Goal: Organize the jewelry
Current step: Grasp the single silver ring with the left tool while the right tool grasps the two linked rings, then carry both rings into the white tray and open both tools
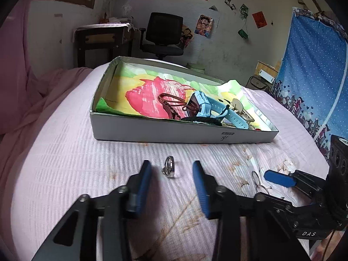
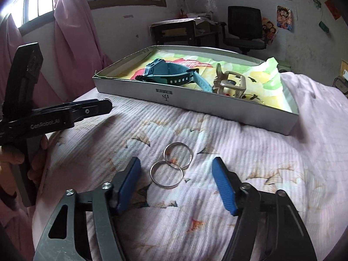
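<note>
Left gripper (image 1: pixel 171 175): fingers wide, holding nothing. The ring (image 1: pixel 169 169) stands on edge on the bedspread (image 1: pixel 65 163), between my fingertips and slightly nearer the left one, touching neither. Risk as I judge it: the ring is narrow and upright on soft quilt, so a pad arriving first on one side could tip it flat or roll it away; flat, it would sink into the ribs of the fabric and the pads might close on cloth instead.

Ahead of both grippers sits the box (image 1: pixel 152 130), already holding a blue watch (image 1: pixel 202 106), a brown cord (image 1: pixel 171 102) and a hair clip (image 2: pixel 230 82). Its near wall could catch a low carry.

Right gripper (image 2: pixel 176 174): fingers wide, empty. Two rings (image 2: pixel 171 167), overlapping, lie flat between the fingertips. Risk: thin and flat, they give the pads little to bite; I may grab one and drag or drop the other, or pinch the bedspread.

The two grippers are near each other; closing in together could bump them.
</note>
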A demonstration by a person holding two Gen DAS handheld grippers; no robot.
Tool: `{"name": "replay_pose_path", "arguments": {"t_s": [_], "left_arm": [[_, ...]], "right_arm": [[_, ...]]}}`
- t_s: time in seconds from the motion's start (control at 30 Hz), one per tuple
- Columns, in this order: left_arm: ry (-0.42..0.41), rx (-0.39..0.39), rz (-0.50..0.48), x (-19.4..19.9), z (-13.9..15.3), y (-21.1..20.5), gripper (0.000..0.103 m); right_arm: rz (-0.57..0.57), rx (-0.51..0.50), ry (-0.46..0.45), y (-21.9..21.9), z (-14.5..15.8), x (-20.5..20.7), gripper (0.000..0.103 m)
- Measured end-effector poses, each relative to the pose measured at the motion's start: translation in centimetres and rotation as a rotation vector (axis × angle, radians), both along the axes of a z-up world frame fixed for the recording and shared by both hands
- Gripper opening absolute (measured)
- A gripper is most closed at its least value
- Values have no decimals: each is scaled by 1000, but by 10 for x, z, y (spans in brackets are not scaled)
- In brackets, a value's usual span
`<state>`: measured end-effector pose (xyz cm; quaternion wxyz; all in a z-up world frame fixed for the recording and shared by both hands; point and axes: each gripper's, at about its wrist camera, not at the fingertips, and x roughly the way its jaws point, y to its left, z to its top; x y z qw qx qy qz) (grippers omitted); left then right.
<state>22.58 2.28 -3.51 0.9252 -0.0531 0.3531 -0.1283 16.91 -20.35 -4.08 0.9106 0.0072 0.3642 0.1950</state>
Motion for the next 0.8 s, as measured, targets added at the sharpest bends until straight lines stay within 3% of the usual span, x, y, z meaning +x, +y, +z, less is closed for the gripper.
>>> {"name": "replay_pose_path", "arguments": {"t_s": [0.27,0.53,0.8], "left_arm": [[-2,-1,-8,1,-4,-3,9],[-31,13,-46,-7,-3,-10,8],[-68,14,-83,-23,-1,-16,7]], "right_arm": [[10,35,27,1,-7,4,43],[-4,49,41,-2,-9,10,27],[-3,46,30,-1,-9,10,27]]}}
